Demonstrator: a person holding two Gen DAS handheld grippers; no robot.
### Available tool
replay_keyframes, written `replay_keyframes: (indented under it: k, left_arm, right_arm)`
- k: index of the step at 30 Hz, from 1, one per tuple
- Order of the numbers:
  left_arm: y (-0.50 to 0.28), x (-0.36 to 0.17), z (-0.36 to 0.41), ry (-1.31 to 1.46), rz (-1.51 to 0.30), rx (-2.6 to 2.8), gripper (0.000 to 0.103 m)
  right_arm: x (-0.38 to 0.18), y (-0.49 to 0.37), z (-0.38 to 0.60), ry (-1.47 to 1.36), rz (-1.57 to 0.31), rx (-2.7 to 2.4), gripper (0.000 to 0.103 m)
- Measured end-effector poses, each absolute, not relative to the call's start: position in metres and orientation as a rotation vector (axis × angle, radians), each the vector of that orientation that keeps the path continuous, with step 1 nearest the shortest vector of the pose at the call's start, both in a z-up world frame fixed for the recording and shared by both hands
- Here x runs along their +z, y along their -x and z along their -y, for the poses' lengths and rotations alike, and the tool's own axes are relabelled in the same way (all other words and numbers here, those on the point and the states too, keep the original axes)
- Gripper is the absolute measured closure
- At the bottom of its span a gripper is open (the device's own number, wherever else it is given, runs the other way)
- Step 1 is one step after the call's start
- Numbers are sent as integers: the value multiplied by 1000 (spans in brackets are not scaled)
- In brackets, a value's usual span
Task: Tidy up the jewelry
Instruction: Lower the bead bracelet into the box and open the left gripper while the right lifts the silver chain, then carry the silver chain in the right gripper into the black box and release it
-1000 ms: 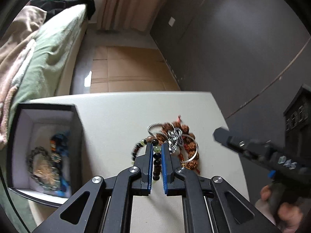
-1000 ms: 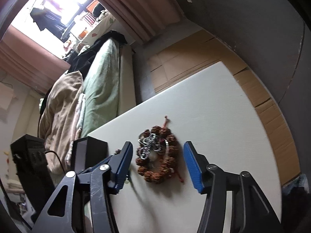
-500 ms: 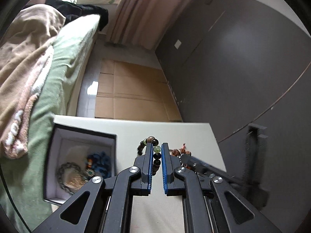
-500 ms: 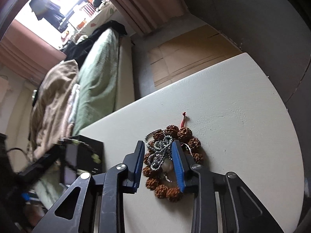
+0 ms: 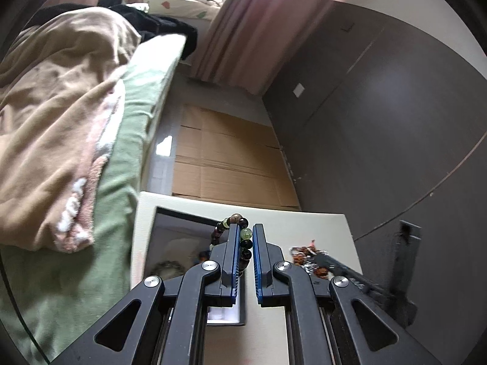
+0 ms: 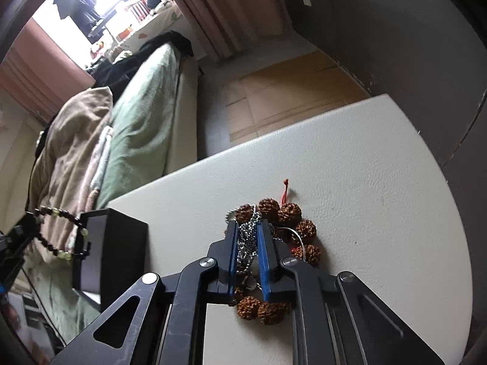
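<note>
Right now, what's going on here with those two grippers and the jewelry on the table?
A person is sorting jewelry with two handheld grippers. The left gripper is shut on a beaded bracelet, holding it in the air by the open black box. The right gripper is closed around a silver chain lying on a brown seed-bead bracelet on the white table.

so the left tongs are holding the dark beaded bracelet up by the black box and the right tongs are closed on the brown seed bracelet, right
Not quite. The left tongs do hold the dark beaded bracelet up by the open black box. But the right wrist view shows the right tongs closed on the silver metal chain, which lies on top of the brown knobbly seed-bead bracelet; that bracelet rests on the white table.
</note>
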State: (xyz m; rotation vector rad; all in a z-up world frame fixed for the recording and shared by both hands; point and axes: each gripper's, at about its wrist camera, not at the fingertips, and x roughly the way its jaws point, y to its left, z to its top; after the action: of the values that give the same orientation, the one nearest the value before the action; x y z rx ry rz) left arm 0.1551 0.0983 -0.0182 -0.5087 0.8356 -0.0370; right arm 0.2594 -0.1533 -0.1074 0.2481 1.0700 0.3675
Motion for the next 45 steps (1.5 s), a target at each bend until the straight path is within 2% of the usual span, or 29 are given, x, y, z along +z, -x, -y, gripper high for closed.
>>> replay_keyframes:
  k: [20, 27, 29, 30, 31, 32, 33, 34, 40, 41, 43, 45]
  left_arm:
    - [-143, -60, -116, 573, -1005, 7, 95]
    - [-128, -41, -131, 614, -959, -3, 94]
    - [-125, -35, -135, 632, -943, -17, 91]
    - [-124, -33, -137, 638, -937, -21, 83]
    - [-123, -30, -138, 641, -927, -22, 70]
    - [-121, -27, -139, 637, -916, -20, 61]
    - [-120, -24, -140, 633, -905, -19, 44]
    - [-118, -20, -141, 630, -888, -24, 37]
    - [-115, -3, -148, 629, -838, -41, 35]
    - [-114, -2, -149, 631, -834, -40, 33]
    - [-112, 0, -154, 645, -820, -38, 20]
    - [-110, 2, -159, 660, -803, -35, 16]
  right_arm:
    - [-38, -217, 170, -373, -870, 450, 90]
    - [-2, -197, 162, -316, -790, 473, 90]
    - [9, -191, 160, -308, -768, 478, 90]
    - [15, -189, 158, -298, -760, 475, 90]
    - [21, -188, 155, -291, -751, 477, 90]
    - [26, -187, 153, -279, -745, 478, 90]
    - [31, -186, 151, -268, -739, 477, 90]
    - [36, -184, 149, -260, -731, 476, 90]
    - [66, -179, 132, -221, -689, 483, 90]
    - [72, -179, 129, -214, -683, 488, 90]
    - [81, -177, 120, -200, -671, 497, 90]
    - [88, -177, 112, -187, -662, 509, 90]
